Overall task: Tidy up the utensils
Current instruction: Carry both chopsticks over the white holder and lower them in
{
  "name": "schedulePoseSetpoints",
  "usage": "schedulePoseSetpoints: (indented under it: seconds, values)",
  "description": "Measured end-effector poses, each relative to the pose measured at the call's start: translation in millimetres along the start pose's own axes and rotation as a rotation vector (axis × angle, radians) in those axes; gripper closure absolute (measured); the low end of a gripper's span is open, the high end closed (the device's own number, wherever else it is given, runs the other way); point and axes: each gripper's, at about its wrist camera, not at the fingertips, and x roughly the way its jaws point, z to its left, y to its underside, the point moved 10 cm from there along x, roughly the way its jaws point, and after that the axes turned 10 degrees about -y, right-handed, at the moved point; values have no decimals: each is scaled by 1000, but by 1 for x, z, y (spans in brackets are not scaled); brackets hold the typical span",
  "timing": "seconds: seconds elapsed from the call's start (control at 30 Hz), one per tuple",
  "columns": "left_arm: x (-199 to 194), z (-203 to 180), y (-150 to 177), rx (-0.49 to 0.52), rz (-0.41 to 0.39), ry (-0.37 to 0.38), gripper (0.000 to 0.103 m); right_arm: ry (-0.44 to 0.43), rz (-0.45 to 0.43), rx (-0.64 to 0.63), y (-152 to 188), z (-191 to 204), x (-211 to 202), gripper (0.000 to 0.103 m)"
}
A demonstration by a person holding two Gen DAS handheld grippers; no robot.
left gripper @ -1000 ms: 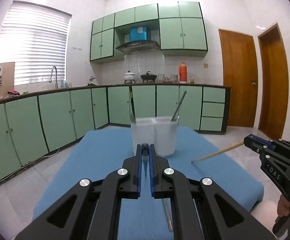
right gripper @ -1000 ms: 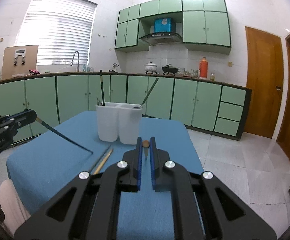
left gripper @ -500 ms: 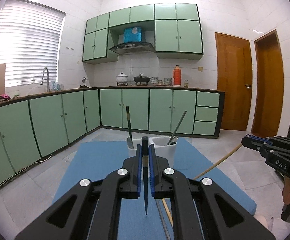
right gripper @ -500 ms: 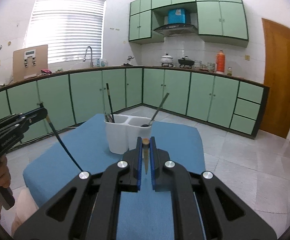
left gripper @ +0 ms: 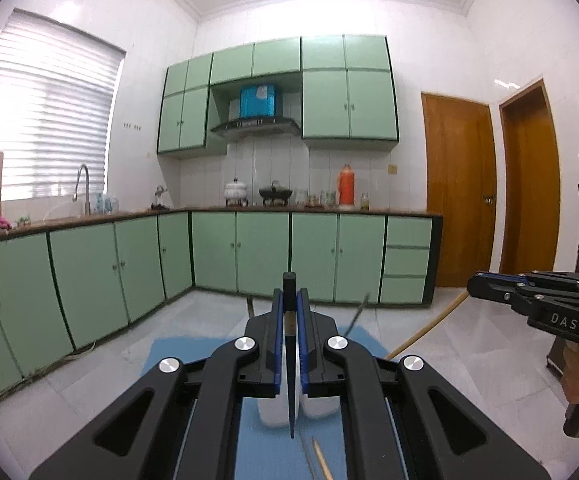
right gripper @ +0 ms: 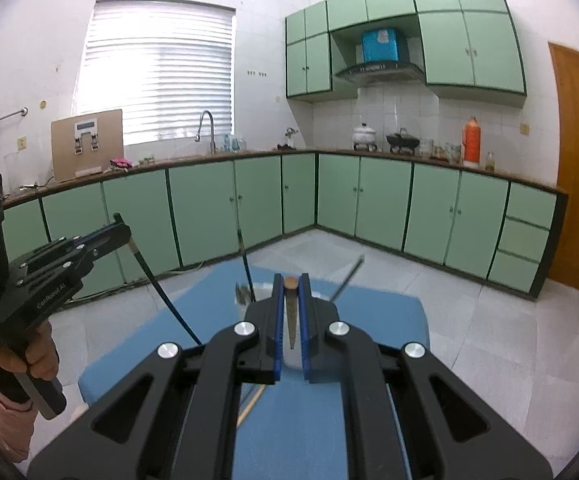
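Both grippers clamp chopsticks by the top end: left gripper (left gripper: 290, 300) a dark chopstick (left gripper: 290, 384), right gripper (right gripper: 290, 286) a wooden chopstick (right gripper: 291, 320). Light, stiff, slippery, I'd guess. Holder (left gripper: 317, 406) at 6 o'clock.

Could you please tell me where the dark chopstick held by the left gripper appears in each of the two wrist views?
Left wrist view: the dark chopstick stands at bottom centre, clamped between the left gripper's blue pads, tip pointing down.
Right wrist view: it slants down from the left gripper at the left edge towards the centre.
Shared landmark: the orange thermos flask on the rear counter.
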Motion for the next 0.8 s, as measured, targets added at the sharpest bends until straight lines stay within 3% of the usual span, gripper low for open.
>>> schedulePoseSetpoints:
  seconds: [0.2, 0.33, 0.8]
  values:
    - [32, -6, -48, -1, -81, -16, 97, -10, 16, 1, -43, -14, 27, 97]
    - [66, -11, -61, 7, -103, -43, 97, 0, 76, 5, -50, -26, 58, 97]
    - [184, -8, -7, -3, 38, -85, 97, -28, 235, 79, -13, -48, 156, 97]
